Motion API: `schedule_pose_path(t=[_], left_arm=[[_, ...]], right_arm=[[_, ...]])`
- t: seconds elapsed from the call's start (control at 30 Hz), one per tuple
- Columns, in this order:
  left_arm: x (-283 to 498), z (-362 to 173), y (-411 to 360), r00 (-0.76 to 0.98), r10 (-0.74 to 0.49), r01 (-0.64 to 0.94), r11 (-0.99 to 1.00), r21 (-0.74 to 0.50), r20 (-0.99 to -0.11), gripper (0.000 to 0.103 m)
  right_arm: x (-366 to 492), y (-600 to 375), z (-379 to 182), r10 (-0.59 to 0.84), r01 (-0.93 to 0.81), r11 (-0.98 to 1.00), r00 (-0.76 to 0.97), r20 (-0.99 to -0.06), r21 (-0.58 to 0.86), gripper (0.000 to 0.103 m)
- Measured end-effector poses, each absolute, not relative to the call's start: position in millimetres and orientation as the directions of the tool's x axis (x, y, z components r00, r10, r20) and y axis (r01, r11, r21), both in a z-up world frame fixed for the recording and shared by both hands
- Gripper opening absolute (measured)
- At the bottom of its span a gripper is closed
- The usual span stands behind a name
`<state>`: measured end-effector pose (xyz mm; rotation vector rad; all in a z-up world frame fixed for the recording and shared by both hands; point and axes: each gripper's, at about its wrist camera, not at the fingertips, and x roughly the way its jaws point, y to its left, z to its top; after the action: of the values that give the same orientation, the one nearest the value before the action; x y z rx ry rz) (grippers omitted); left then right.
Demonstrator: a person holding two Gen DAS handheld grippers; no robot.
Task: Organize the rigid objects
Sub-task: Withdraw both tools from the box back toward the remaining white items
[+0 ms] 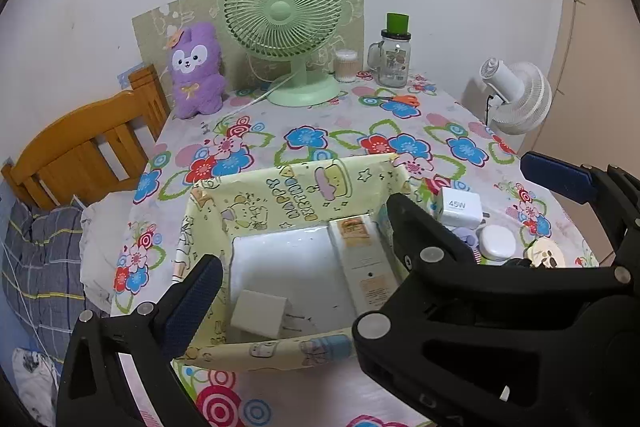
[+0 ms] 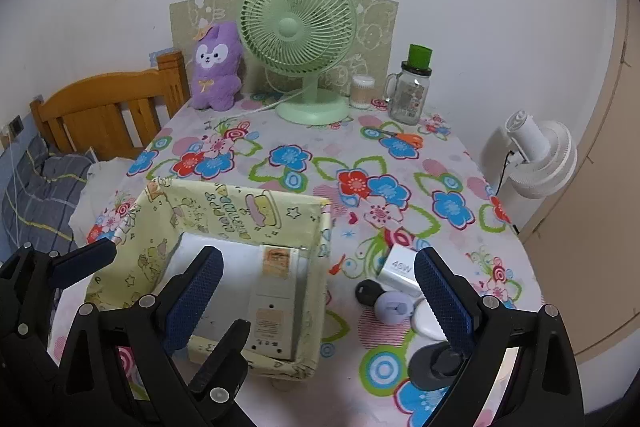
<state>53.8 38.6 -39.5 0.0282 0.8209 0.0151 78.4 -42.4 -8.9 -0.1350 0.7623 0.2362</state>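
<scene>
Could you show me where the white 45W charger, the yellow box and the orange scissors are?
white 45W charger (image 1: 458, 207): left wrist view, on its printed face.
yellow box (image 2: 256, 213): right wrist view, on its far inner wall.
orange scissors (image 2: 409, 139): right wrist view, on the orange handles.

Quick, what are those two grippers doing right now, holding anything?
Left gripper: open, holding nothing, over the box.
Right gripper: open, holding nothing, above the table beside the box.
</scene>
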Motion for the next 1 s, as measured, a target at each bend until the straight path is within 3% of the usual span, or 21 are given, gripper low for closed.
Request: schedule_pose_path(t=[1.0], left_arm=[[56,-21,-41,0.712,-0.004,0.038,0.999,0.033,-0.703,0.103]], right_arm=[[73,-129,7,0.136,-0.197,0.980,0.742,-0.656,-0.020,0.098]])
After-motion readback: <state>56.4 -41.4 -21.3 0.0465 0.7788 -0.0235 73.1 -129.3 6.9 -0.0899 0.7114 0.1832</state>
